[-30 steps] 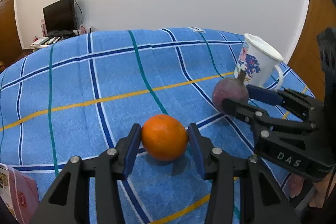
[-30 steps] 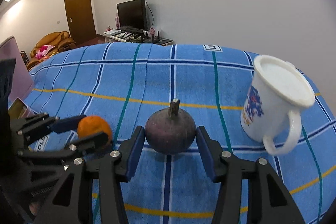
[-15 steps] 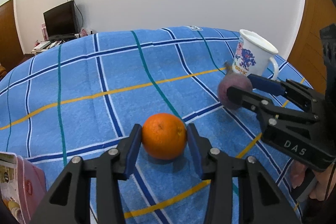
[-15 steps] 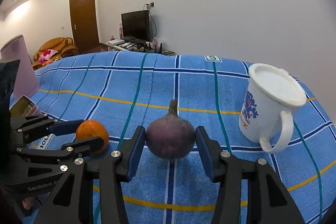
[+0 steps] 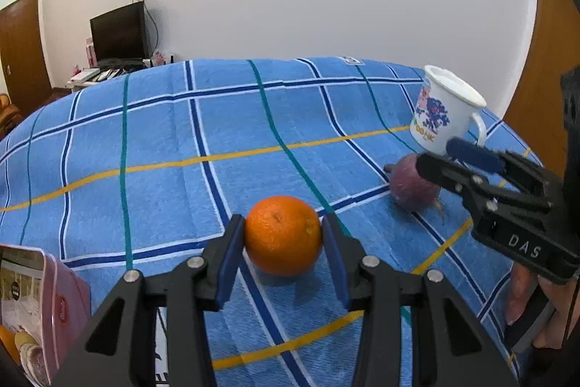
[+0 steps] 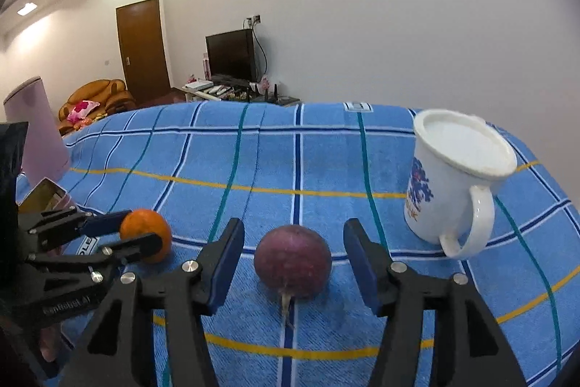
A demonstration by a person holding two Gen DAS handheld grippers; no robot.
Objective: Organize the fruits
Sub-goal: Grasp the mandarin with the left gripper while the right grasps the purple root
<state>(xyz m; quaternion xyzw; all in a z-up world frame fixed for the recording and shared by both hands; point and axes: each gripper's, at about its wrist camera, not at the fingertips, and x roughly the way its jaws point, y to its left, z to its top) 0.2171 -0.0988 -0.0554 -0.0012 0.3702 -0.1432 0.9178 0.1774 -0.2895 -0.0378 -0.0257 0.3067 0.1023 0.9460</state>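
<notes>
Left wrist view: left hand-held gripper (image 5: pixel 284 251) clamps an orange (image 5: pixel 284 234); right hand-held gripper (image 6: pixel 293 256) gapes around a loose purple fruit (image 6: pixel 293 260) — placing step, next retreat

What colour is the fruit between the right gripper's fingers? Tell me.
Dark purple fruit, clearest in the right wrist view.

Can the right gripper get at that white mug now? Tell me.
Probably not at once: the purple fruit lies loose between the open jaws of the right gripper. The white mug stands off to its right, with bare cloth between.
</notes>
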